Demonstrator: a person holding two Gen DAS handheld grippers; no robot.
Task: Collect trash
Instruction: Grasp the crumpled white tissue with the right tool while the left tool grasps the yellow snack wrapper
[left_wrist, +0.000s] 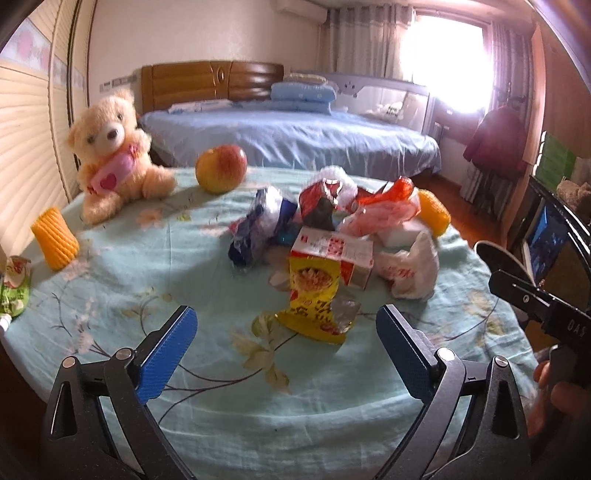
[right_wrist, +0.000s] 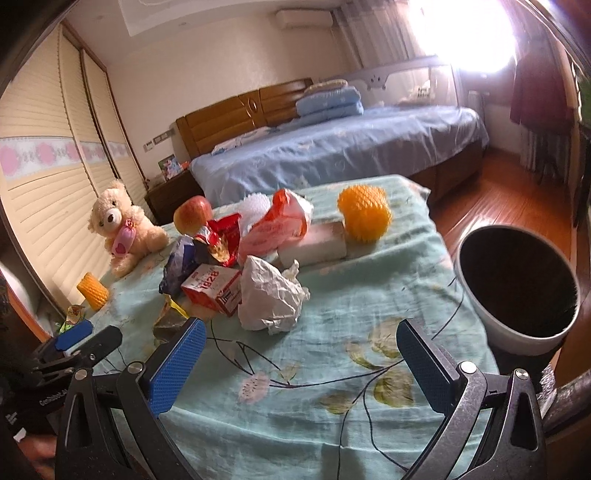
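A heap of trash lies mid-table on the pale green floral cloth (left_wrist: 221, 387): a yellow noodle packet (left_wrist: 314, 299), a red-and-white carton (left_wrist: 332, 254), a crumpled white bag (left_wrist: 410, 266), a blue wrapper (left_wrist: 255, 229) and a red plastic bag (left_wrist: 384, 206). My left gripper (left_wrist: 286, 350) hovers open just short of the yellow packet, nothing between its blue pads. From the right wrist, the crumpled white bag (right_wrist: 269, 291), the carton (right_wrist: 212, 288) and the red bag (right_wrist: 277, 225) lie ahead. My right gripper (right_wrist: 301, 365) is open and empty, near the table's front. A dark-lined white bin (right_wrist: 517, 291) stands at the right edge.
A teddy bear (left_wrist: 110, 155), an apple (left_wrist: 221, 168), two orange foam nets (left_wrist: 55, 240) (right_wrist: 364, 214), a white block (right_wrist: 314, 243) and a green pouch (left_wrist: 14, 288) share the table. The other gripper (left_wrist: 535, 302) shows at right. A bed (left_wrist: 295, 136) lies behind; wood floor (right_wrist: 498, 206) at right.
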